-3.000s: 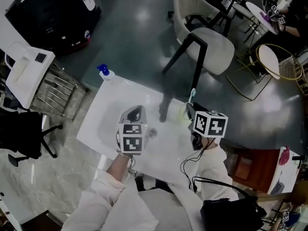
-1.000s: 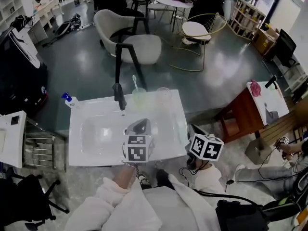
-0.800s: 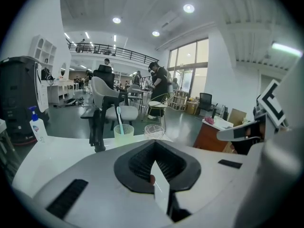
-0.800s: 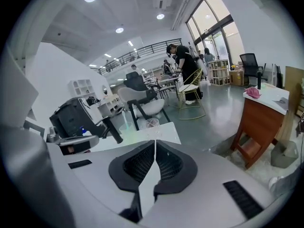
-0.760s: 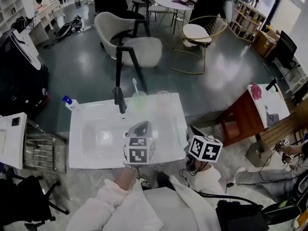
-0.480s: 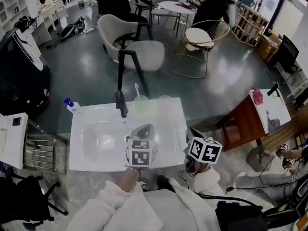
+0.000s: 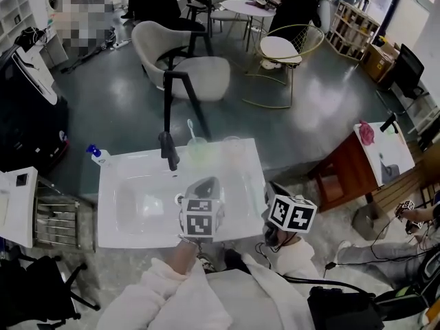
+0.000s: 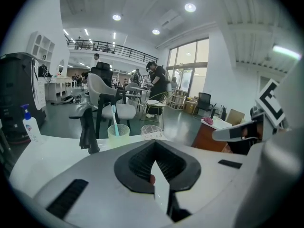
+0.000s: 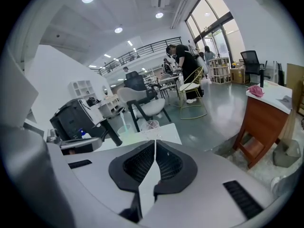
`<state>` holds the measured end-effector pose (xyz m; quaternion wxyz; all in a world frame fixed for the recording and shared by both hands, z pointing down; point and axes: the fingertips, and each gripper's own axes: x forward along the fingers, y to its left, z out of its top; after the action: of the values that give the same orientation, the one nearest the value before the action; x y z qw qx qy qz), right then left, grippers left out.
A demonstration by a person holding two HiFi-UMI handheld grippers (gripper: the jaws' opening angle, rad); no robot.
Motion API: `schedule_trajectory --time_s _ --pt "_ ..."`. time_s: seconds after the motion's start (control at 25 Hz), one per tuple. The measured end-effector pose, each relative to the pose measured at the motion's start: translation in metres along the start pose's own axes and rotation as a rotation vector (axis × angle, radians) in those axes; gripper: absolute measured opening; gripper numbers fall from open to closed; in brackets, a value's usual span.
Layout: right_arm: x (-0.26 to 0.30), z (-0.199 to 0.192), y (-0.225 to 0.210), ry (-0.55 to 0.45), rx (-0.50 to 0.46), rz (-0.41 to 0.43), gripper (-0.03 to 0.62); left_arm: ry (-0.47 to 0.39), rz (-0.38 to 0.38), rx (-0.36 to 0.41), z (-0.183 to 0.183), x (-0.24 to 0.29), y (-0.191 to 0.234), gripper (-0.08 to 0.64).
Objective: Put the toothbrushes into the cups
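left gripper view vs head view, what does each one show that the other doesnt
Only the left gripper view: the left gripper seen along its jaws, which are closed together with nothing between them, and the ceiling lights. Only the head view: the sink bowl from above and the person's sleeves. Both: the green cup holding a toothbrush, the clear cup, the black faucet and the soap bottle.
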<state>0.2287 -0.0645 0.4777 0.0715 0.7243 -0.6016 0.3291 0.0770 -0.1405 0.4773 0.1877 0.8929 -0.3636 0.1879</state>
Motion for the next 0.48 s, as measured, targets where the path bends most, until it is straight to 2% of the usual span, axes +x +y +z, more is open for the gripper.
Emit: schedule_trajectory --time_s 0.24,0.48 --pt "0.004 -0.01 -0.008 0.026 0.017 -0.001 0.029 0.017 0.015 0.008 -0.009 0.005 0.0 -0.001" --pt "0.018 -0.031 -0.018 0.111 0.021 0.002 0.029 0.075 0.03 -0.033 -0.033 0.017 0.006 -0.001"
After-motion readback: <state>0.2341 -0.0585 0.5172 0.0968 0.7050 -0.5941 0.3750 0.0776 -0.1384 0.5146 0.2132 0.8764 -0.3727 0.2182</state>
